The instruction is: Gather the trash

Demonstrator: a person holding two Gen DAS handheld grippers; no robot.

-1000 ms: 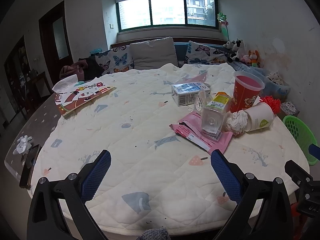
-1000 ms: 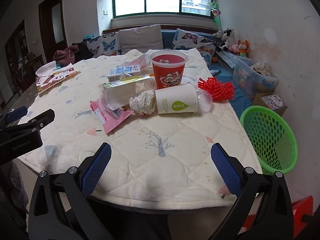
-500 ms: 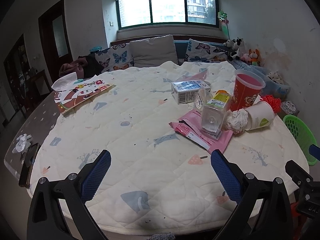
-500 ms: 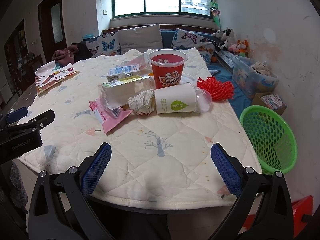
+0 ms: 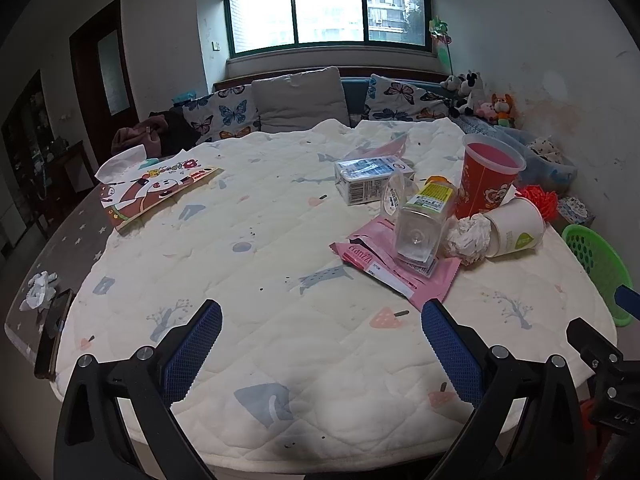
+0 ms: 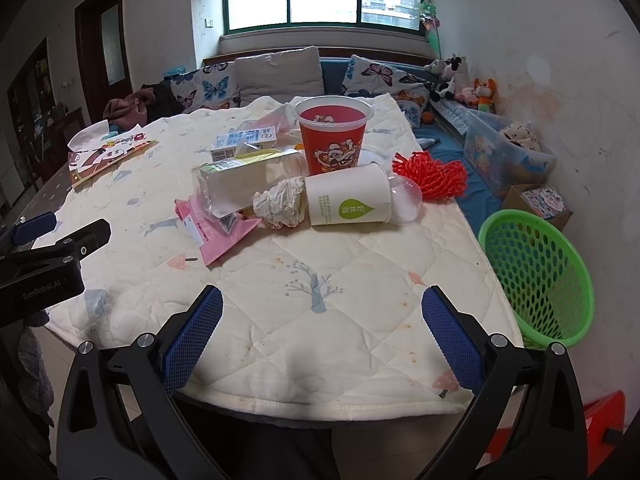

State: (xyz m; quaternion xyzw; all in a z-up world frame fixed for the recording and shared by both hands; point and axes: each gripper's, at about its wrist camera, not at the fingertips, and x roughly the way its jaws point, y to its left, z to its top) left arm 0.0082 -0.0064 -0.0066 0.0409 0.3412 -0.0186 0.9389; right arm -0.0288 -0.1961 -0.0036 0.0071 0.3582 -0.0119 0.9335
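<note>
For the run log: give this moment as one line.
phase: approach | left gripper: open, empty | right gripper: open, empty | trash: on table, untouched | green basket: beside table

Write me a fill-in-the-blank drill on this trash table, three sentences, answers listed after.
1. The white paper cup lies on its ____.
2. The crumpled tissue sits between the clear bottle and the ____ cup.
3. The basket beside the table is coloured ____.

Missing words: side; white paper; green
</note>
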